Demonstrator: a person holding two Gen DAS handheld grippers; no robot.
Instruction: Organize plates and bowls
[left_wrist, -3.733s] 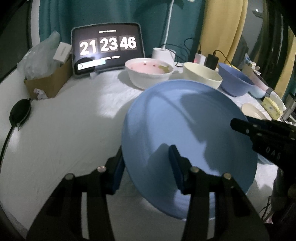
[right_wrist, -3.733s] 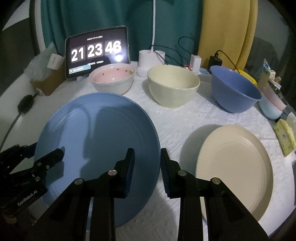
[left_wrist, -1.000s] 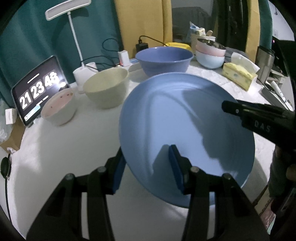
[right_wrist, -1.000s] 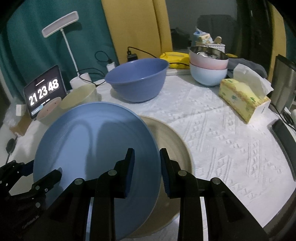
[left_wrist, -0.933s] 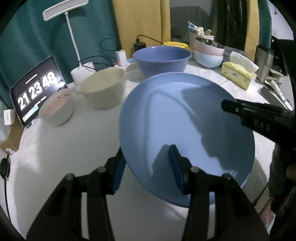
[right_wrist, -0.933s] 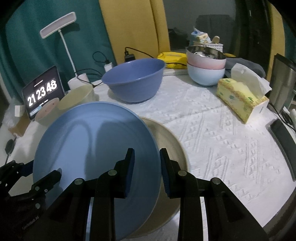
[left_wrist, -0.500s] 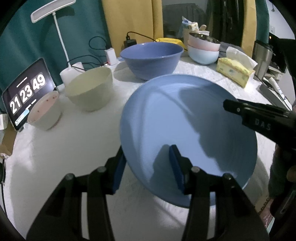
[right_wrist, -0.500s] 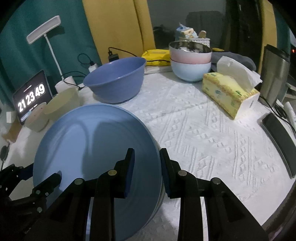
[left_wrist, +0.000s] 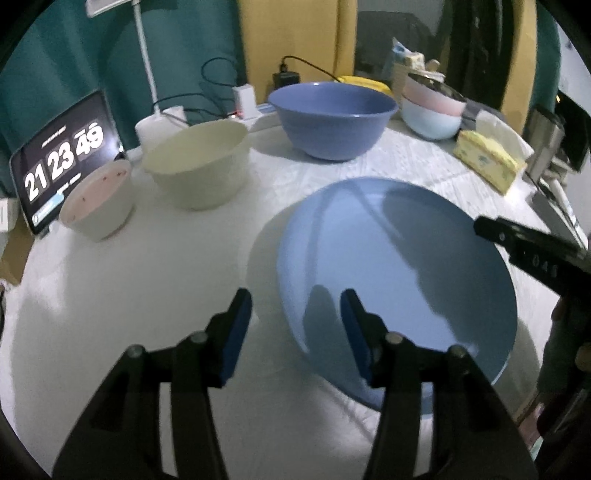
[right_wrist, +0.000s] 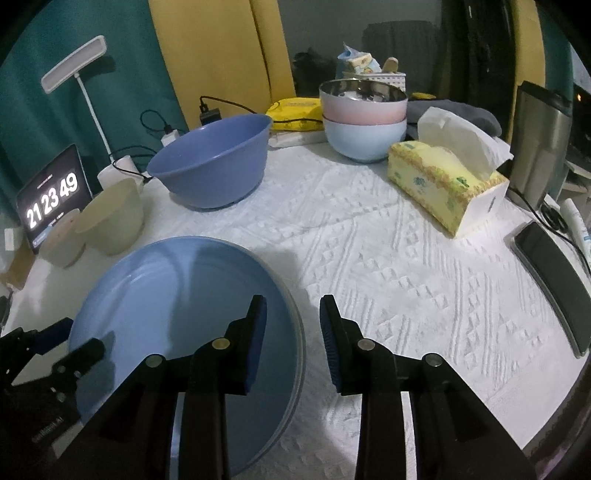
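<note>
My left gripper (left_wrist: 295, 325) spread wide, gripping nothing; blue plate (left_wrist: 399, 266) flat on table (left_wrist: 147, 280) near front edge, its left rim between my fingers. My right gripper (right_wrist: 293, 326) also wide, plate's right rim between those fingers, left pad (right_wrist: 256, 334) above plate.

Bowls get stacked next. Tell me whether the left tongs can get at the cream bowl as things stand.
Probably yes. The left tongs are open and hold nothing, and only bare tablecloth lies between them and the cream bowl. The blue plate lies off to their right.
</note>
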